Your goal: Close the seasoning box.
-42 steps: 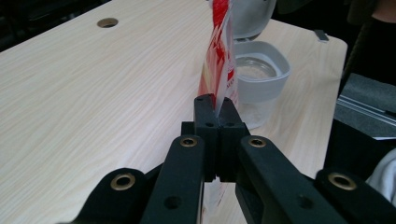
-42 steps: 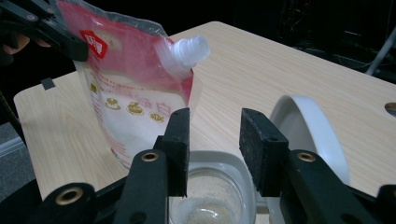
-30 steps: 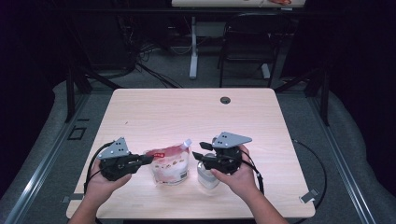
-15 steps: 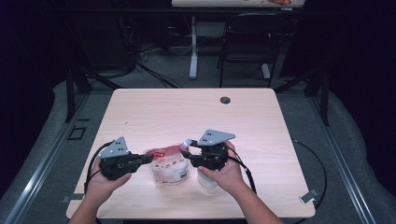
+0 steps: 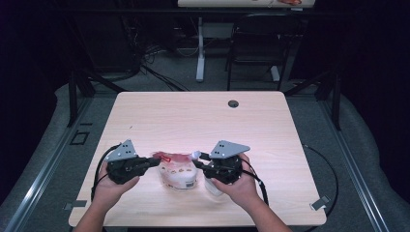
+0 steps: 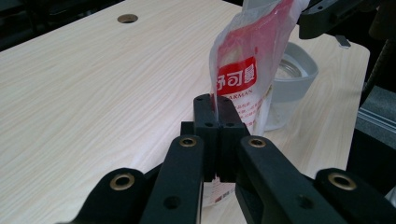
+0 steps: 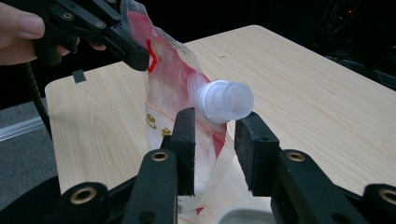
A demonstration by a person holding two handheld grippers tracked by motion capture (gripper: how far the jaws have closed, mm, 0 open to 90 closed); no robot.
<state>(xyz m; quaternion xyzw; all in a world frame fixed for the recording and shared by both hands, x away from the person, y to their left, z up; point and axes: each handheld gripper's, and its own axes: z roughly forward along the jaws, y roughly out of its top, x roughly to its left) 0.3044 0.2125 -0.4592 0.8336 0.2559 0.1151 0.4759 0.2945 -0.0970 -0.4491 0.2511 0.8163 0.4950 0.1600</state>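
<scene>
Two hand-held grippers at a red-and-clear spouted pouch on a wooden table.

High view: since a second ago the right gripper [image 5: 199, 158] has swung in toward the pouch [image 5: 177, 170], jaws closing, and now reaches its white cap [image 5: 195, 155]; the left gripper [image 5: 153, 163] pinches the pouch's other top corner. A clear jar [image 5: 212, 186] is largely hidden under the right hand. Left gripper view: jaws of the left gripper [image 6: 215, 103] are clamped on the pouch [image 6: 243, 70] edge, pouch upright just ahead, jar [image 6: 292, 74] behind it. Right gripper view: the right gripper [image 7: 215, 125] straddles the cap [image 7: 225, 101]; contact with the pads cannot be made out.
</scene>
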